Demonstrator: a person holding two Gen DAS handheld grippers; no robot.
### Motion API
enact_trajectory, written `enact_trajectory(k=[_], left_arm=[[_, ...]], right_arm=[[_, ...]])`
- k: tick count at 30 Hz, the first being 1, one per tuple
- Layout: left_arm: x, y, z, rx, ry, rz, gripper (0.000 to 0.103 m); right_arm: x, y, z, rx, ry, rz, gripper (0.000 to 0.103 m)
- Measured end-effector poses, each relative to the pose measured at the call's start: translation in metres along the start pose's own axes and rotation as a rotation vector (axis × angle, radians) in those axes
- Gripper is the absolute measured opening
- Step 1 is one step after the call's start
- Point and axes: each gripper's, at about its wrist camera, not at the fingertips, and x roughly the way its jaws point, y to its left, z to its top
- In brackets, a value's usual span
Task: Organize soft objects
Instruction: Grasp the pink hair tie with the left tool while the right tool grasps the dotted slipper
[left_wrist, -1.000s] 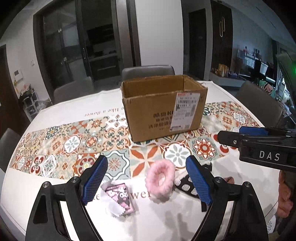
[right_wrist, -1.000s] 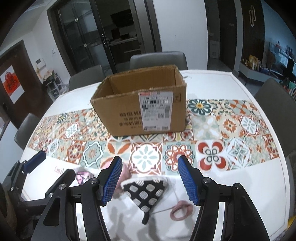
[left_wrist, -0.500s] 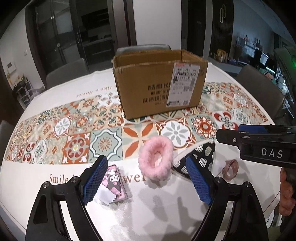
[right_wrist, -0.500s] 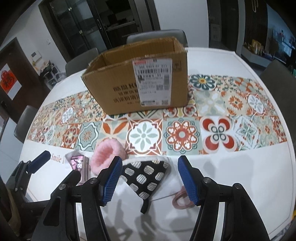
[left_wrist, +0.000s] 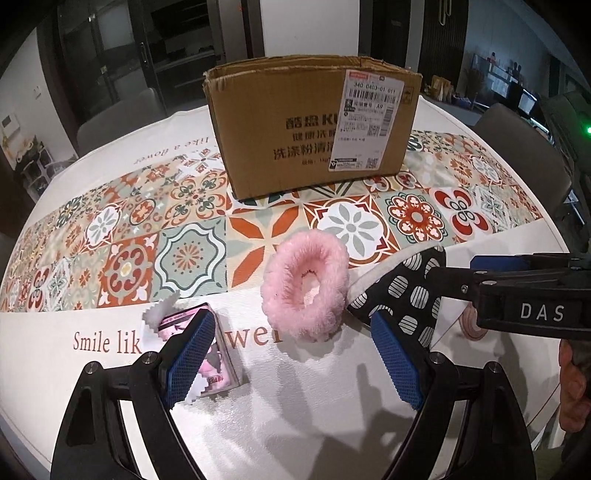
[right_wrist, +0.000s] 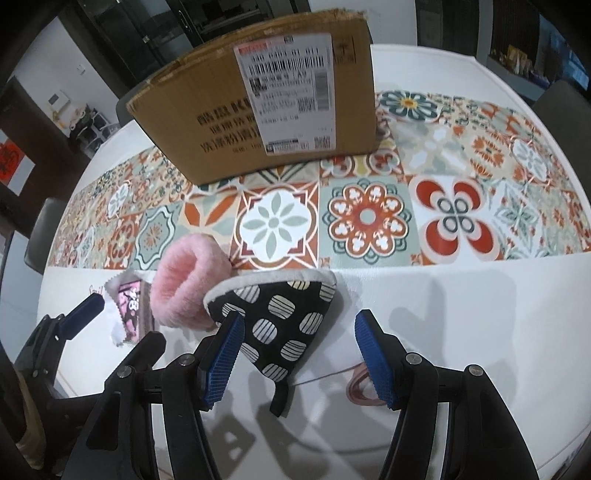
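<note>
A fluffy pink ring (left_wrist: 306, 286) (right_wrist: 184, 284) lies on the white cloth, just ahead of my open left gripper (left_wrist: 291, 354) and between its blue pads. To its right lies a black pouch with striped white dots (right_wrist: 284, 321) (left_wrist: 410, 295), under my open right gripper (right_wrist: 299, 360), whose pads straddle its lower half without touching. A small pink packet (left_wrist: 207, 354) (right_wrist: 131, 310) sits by the left gripper's left pad. A thin pink loop (right_wrist: 360, 387) peeks out beside the right gripper's right pad. The cardboard box (left_wrist: 314, 122) (right_wrist: 266, 103) stands open-topped behind them.
The round table (left_wrist: 295, 424) carries a white cloth with a patterned tile band. Grey chairs (left_wrist: 122, 114) ring the table. A hand (left_wrist: 572, 391) shows at the right edge of the left wrist view.
Both grippers have sunk toward the table and tipped further down. The pink ring, pouch and box loom larger. Neither gripper's jaws have changed.
</note>
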Motion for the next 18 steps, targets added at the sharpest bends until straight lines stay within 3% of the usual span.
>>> enact_trajectory(k=[18], left_arm=[[0.029,0.004,0.006,-0.004,0.012,-0.055,0.086]], right_arm=[[0.030,-0.007,0.007,0.015,0.043,0.045,0.064]])
